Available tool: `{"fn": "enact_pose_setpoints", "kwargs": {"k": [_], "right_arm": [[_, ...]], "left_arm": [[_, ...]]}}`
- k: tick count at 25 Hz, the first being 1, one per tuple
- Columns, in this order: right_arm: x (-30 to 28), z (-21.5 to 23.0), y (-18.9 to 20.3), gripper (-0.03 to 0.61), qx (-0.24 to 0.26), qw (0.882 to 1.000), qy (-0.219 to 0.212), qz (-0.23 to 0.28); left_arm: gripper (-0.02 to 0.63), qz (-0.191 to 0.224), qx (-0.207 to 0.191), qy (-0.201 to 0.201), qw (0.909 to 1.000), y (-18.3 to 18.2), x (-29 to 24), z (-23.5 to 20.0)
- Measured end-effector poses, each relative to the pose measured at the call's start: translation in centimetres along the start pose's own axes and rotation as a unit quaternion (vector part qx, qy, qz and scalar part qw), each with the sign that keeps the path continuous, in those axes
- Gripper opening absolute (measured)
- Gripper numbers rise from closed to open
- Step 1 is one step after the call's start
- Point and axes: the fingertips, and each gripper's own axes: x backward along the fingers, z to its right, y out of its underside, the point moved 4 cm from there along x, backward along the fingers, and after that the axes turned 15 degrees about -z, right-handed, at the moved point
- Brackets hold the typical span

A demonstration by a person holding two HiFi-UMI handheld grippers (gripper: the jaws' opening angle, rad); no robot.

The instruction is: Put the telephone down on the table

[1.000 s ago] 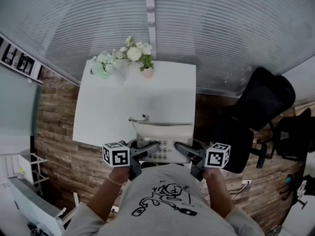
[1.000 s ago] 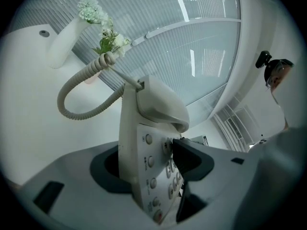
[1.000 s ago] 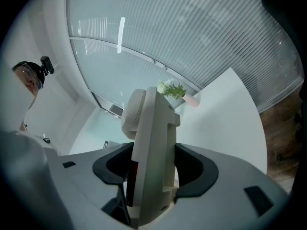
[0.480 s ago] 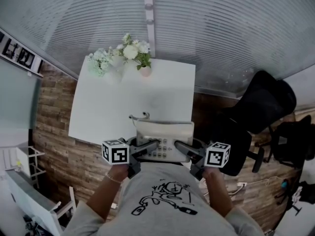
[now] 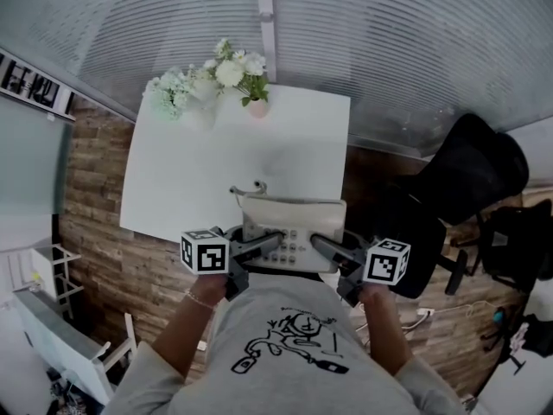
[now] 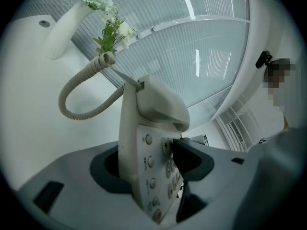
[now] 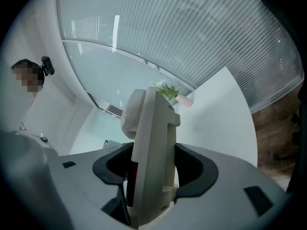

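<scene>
The white table (image 5: 216, 171) lies ahead of you, and the cream desk telephone (image 5: 292, 223) hangs at its near edge, carried level between your two tools. Whether its base already touches the top, no view settles. Your left gripper (image 5: 271, 242) is clamped on the telephone's left side, one pad on the keypad face and the other under the base. Your right gripper (image 5: 321, 247) bites the opposite side the same way, so the set sits flat with the handset (image 6: 160, 104) in its cradle. A grip on both flanks looks chosen to keep it from tipping on the way down. Beyond the table runs a ribbed glass wall (image 5: 389, 41). On the wooden floor (image 5: 95, 197), well off to your right, stands a black office chair (image 5: 471, 175), clear of the path. At the table's far edge a white vase of pale flowers (image 5: 186, 98) and a small pink pot (image 5: 257, 107) stand well apart from the telephone. The coiled cord (image 6: 82, 74) loops out ahead over the table — the one thing likely to end up under the base if you set down further forward
</scene>
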Motion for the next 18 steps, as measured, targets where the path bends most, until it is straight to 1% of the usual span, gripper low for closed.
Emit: {"fn": "enact_pose_setpoints", "kwargs": {"k": [7, 13, 16, 18], "right_arm": [[-0.9, 0.7, -0.5, 0.281, -0.003, 1.0, 0.014, 0.008], [-2.0, 2.1, 0.1, 0.281, -0.028, 0.999, 0.021, 0.02], [-2.6, 2.2, -0.1, 0.281, -0.024, 0.999, 0.021, 0.024], [-3.0, 2.6, 0.0, 0.281, -0.031, 0.999, 0.02, 0.025]], "left_arm": [[0.256, -0.02, -0.001, 0.009, 0.9998, -0.9, 0.0, -1.4], [0.261, -0.038, 0.0, 0.005, 0.9992, -1.0, -0.2, -3.1], [0.264, -0.046, -0.002, 0.003, 0.999, -1.1, -0.1, -3.8], [0.264, -0.046, -0.002, 0.003, 0.9989, -1.2, 0.0, -4.3]]}}
